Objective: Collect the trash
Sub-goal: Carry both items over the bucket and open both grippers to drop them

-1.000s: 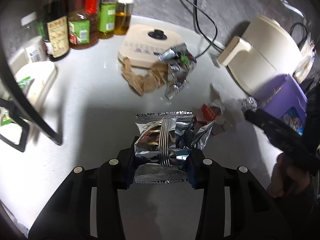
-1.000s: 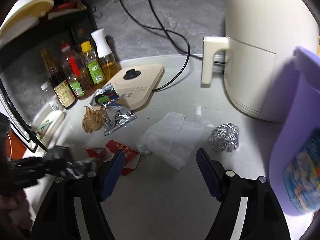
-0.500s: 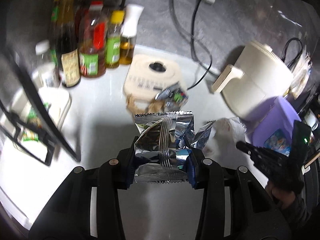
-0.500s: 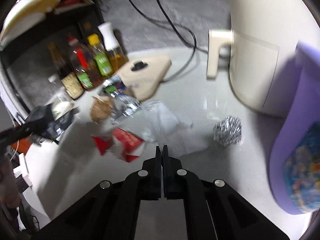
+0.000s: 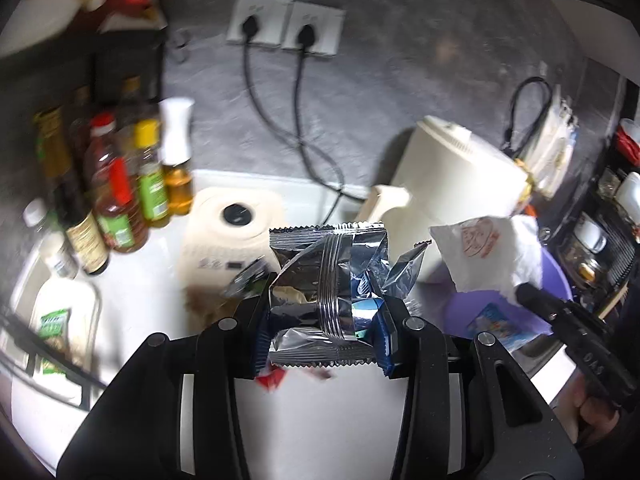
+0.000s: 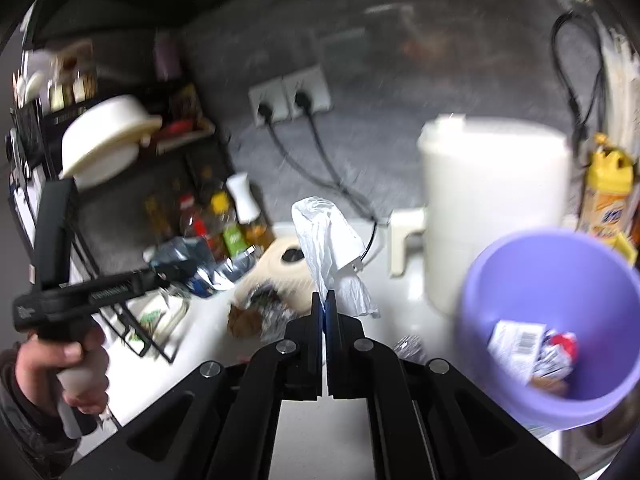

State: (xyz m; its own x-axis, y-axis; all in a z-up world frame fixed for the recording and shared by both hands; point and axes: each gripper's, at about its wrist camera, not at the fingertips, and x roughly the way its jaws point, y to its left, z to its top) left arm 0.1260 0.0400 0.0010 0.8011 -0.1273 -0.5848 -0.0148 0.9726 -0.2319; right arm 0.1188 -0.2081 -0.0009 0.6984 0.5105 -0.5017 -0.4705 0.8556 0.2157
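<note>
My left gripper (image 5: 322, 322) is shut on a silver foil snack wrapper (image 5: 326, 280) and holds it high above the white counter (image 5: 132, 296). My right gripper (image 6: 324, 300) is shut on a white plastic bag (image 6: 328, 240), which stands up from the fingertips in the air; the bag also shows in the left wrist view (image 5: 480, 256). A purple bin (image 6: 560, 320) sits to the right with wrappers (image 6: 528, 356) inside. A brown crumpled paper (image 6: 242, 320) and foil wrapper (image 6: 272, 316) lie on the counter below. A red scrap (image 5: 272, 378) peeks under my left fingers.
A cream air fryer (image 6: 492, 208) stands behind the bin. A cream lid (image 5: 236, 232) lies on the counter. Sauce bottles (image 5: 120, 188) line the left side by a black rack (image 6: 100, 184). Two cables (image 5: 296, 132) run from wall sockets.
Both grippers have risen well above the counter. The right gripper closed on the white plastic bag and lifted it. The left still holds the foil wrapper.
</note>
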